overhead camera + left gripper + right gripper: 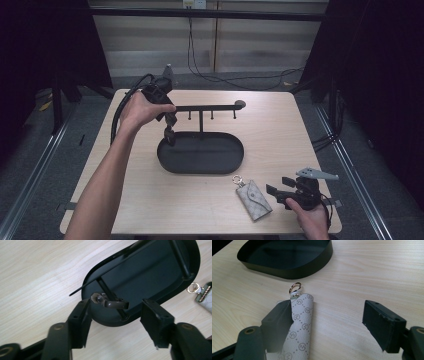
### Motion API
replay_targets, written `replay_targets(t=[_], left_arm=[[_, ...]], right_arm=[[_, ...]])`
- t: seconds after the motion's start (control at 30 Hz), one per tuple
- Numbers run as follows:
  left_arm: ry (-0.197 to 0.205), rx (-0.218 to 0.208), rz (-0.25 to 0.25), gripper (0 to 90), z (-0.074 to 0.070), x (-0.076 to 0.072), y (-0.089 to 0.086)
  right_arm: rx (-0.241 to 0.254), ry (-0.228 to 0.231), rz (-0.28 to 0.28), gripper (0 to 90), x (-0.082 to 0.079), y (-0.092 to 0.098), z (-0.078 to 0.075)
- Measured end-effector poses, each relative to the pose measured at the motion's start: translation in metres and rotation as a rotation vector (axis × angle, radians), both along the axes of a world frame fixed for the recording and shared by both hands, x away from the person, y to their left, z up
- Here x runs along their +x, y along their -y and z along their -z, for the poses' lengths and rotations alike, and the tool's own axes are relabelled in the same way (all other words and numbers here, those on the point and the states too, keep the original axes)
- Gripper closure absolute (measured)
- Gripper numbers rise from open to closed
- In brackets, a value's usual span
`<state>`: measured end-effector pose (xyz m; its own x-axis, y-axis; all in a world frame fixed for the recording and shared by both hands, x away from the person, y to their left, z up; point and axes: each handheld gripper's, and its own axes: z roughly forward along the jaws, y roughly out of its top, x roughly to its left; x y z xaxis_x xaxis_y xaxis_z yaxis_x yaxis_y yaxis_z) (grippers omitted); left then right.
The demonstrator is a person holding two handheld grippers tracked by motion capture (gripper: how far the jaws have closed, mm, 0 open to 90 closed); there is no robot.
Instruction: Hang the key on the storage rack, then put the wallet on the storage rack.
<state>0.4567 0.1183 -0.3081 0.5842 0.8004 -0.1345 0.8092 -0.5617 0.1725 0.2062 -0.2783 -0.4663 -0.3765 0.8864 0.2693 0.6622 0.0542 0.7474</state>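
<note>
pouch [299,325] half hidden behind a jaw
right hand-held gripper [332,322] released; left hand-held gripper [115,315] released above a blurry clasp [110,302] in the tray [160,272].

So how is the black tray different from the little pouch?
The tray is black, oval and big, with a post and a hook bar rising from it; the pouch is pale, patterned, small and flat, with a metal ring. Both rest on the wooden table.
</note>
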Motion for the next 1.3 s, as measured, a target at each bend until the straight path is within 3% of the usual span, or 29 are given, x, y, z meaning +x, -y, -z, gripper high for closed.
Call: replay_targets(t=[0.1,0.2,0.3,0.43,0.47,0.53,0.73,0.97,1.0,1.13,1.2,1.3], left_arm=[[0.024,-0.024,-0.007,35.8,-0.002,-0.003,-0.006],[0.078,-0.026,-0.024,31.8,-0.004,-0.006,-0.013],[0.078,-0.053,-0.007,24.5,-0.003,-0.009,-0.02],[0.113,-0.108,0.01,19.4,0.0,-0.018,-0.03],[0.119,-0.111,0.031,19.1,0.001,-0.021,-0.032],[0.162,-0.133,0.027,20.0,0.002,-0.026,-0.038],[0.211,-0.208,0.034,19.0,0.003,-0.039,-0.061],[0.263,-0.232,0.091,19.3,0.012,-0.057,-0.077],[0.262,-0.249,0.083,19.3,0.014,-0.061,-0.08],[0.297,-0.252,0.081,19.3,0.016,-0.071,-0.087],[0.285,-0.264,0.088,19.4,0.02,-0.075,-0.09],[0.3,-0.27,0.095,20.2,0.026,-0.082,-0.094]], right_arm=[[0.003,-0.002,0.004,23.7,0.0,0.001,0.0],[0.002,-0.002,0.006,23.6,-0.001,0.001,0.0],[-0.001,0.002,0.004,23.6,-0.002,0.001,0.0],[-0.002,0.0,0.007,23.6,-0.002,0.001,0.0],[-0.005,0.002,0.006,23.6,-0.002,0.001,0.0],[-0.007,0.001,0.001,23.6,-0.002,0.0,0.0],[-0.005,0.0,0.004,23.6,-0.001,0.001,0.0],[-0.005,-0.008,0.012,23.5,0.002,0.001,0.0],[-0.007,-0.007,0.011,23.5,0.002,0.0,0.0],[-0.008,-0.006,0.008,23.5,0.002,-0.001,0.0],[-0.009,-0.005,0.008,23.5,0.002,0.0,0.0],[-0.017,-0.006,0.0,23.5,0.002,-0.001,0.0]])
